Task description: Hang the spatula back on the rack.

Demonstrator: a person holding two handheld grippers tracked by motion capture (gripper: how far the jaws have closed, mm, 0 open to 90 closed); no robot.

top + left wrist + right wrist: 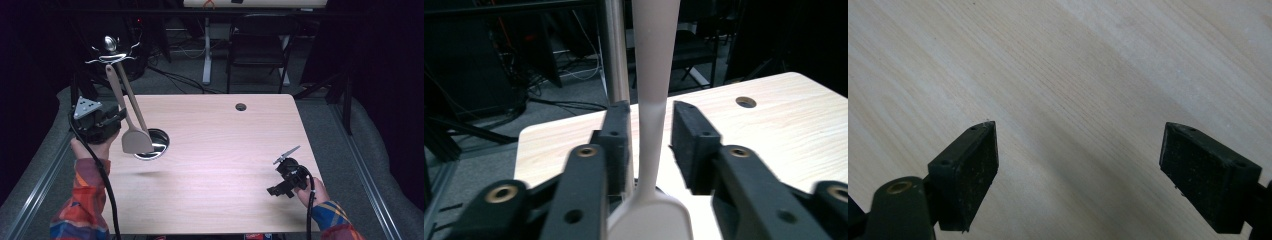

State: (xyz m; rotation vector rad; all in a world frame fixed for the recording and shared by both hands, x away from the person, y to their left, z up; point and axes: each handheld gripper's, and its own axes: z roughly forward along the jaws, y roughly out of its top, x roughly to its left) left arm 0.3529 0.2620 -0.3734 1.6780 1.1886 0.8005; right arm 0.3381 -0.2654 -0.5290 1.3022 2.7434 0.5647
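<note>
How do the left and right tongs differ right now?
Left tongs stand around the beige spatula's handle with a gap showing on one side; right tongs are wide open with nothing between them. In the high view, left tongs are raised at the table's left edge; right tongs sit near its right edge. Both have black pads.

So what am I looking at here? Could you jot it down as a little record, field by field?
surface: wooden table, with a small hole near its far edge
rack: metal stand at the far left corner
hanging: two beige utensils, a spatula and one behind it
left gripper: jaws around the spatula's handle, one pad against it, the other apart
right gripper: open, holding nothing, above bare table
below spatula: shiny round rim in the table
</note>
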